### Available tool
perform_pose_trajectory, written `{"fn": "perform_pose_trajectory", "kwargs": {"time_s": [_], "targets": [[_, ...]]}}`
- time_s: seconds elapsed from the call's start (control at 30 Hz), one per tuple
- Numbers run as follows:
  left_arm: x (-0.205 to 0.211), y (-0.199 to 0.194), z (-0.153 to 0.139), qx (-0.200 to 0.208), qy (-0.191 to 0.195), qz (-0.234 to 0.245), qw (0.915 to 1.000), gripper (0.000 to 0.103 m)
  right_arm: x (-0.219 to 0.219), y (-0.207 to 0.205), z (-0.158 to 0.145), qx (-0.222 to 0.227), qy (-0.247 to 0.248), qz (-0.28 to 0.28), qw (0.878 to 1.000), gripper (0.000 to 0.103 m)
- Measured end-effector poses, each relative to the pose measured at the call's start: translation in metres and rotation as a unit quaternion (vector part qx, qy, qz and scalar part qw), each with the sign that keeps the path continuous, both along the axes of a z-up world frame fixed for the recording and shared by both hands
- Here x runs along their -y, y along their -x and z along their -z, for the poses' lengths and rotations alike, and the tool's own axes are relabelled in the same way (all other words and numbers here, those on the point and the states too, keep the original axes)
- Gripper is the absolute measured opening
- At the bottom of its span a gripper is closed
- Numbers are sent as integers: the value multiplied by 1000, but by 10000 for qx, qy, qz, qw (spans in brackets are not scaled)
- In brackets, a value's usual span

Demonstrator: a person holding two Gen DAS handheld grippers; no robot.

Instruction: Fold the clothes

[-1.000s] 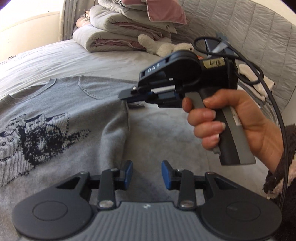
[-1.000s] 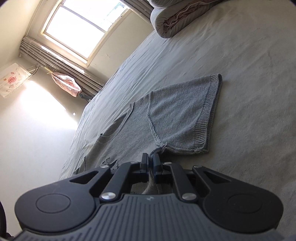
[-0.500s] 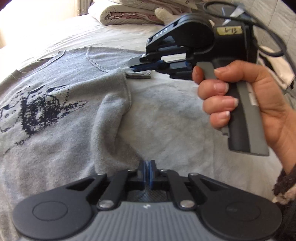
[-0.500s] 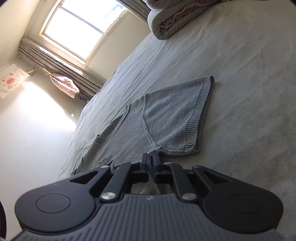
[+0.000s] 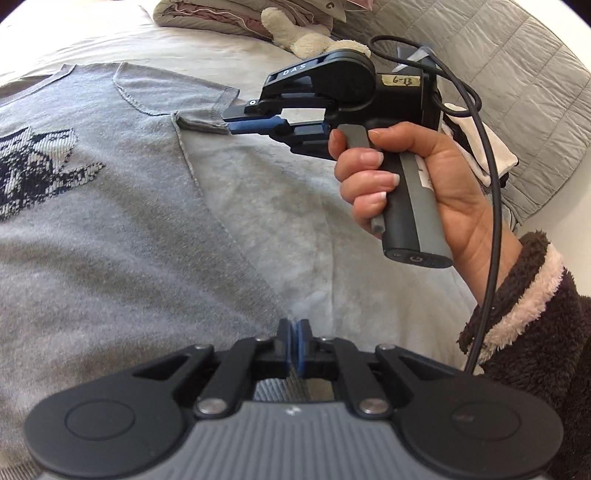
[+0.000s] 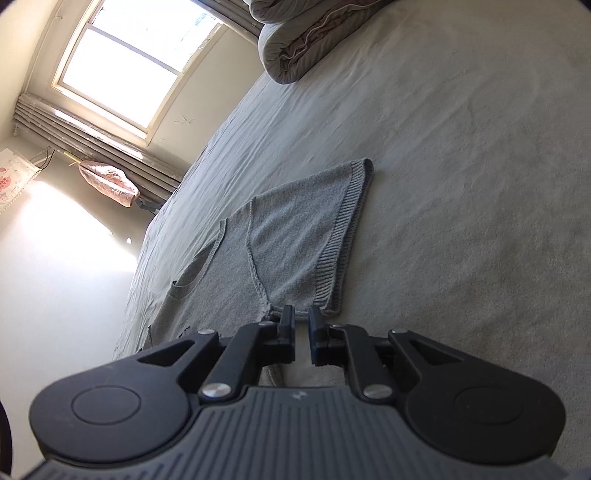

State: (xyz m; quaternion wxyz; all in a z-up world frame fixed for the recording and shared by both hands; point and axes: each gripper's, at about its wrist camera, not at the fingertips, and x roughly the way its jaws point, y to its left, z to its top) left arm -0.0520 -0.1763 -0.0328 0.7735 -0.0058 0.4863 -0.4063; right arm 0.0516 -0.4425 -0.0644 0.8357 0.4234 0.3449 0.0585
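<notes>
A grey knitted sweater (image 5: 110, 240) with a dark pattern lies flat on the bed (image 5: 332, 240). My left gripper (image 5: 294, 343) is shut on the sweater's side edge near the hem, and ribbed knit shows just behind its pads. A hand (image 5: 424, 173) holds my right gripper (image 5: 227, 120) at the corner of the short sleeve's cuff. In the right wrist view the sleeve (image 6: 295, 240) lies spread on the sheet. The jaws of the right gripper (image 6: 302, 330) are opening, with only bedsheet in the gap and the sleeve's corner just beside the left finger.
Folded quilts (image 5: 207, 18) and a plush toy (image 5: 299, 37) lie at the bed's far end. A quilted grey cushion (image 5: 517, 74) and a white cloth (image 5: 480, 147) are on the right. A black cable (image 5: 491, 184) loops from the right gripper. A window (image 6: 129, 62) is beyond the bed.
My left gripper went from open to shut at the sweater's edge. My right gripper sank with the sleeve's corner, then its jaws parted and let the fabric go.
</notes>
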Motion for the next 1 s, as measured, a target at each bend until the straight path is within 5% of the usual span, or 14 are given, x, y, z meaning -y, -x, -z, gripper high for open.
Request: {"fn": "perform_pose_trajectory", "kwargs": {"time_s": [0.07, 0.23, 0.27, 0.33, 0.43, 0.53, 0.67, 0.77, 1.0], "targets": [[0, 0, 1, -20, 20, -19, 10000, 3, 2, -1, 3, -15, -33, 117, 9999, 35], [4, -1, 6, -70, 27, -70, 9999, 3, 1, -8, 9, 54, -62, 270, 9996, 36], [6, -1, 8, -76, 26, -84, 9999, 3, -2, -10, 8, 69, 49, 254, 9996, 34], [8, 0, 12, -71, 26, -98, 9999, 3, -10, -13, 7, 83, 348, 227, 9991, 5], [7, 3, 15, -2, 29, -105, 9999, 3, -14, -14, 3, 6, 1143, 515, 9921, 3], [4, 4, 15, 21, 86, -148, 9999, 5, -10, -11, 6, -44, 1132, 519, 9922, 3], [-9, 5, 8, -10, 244, -274, 9993, 24, -7, 1, -4, -108, 1101, 413, 9930, 16], [-28, 6, -1, 19, 374, -461, 9982, 33, -6, 17, -12, -210, 933, 346, 9948, 40], [-87, 6, -18, 153, 315, -1055, 9938, 40, -36, 50, -23, -601, 887, -193, 9941, 41]]}}
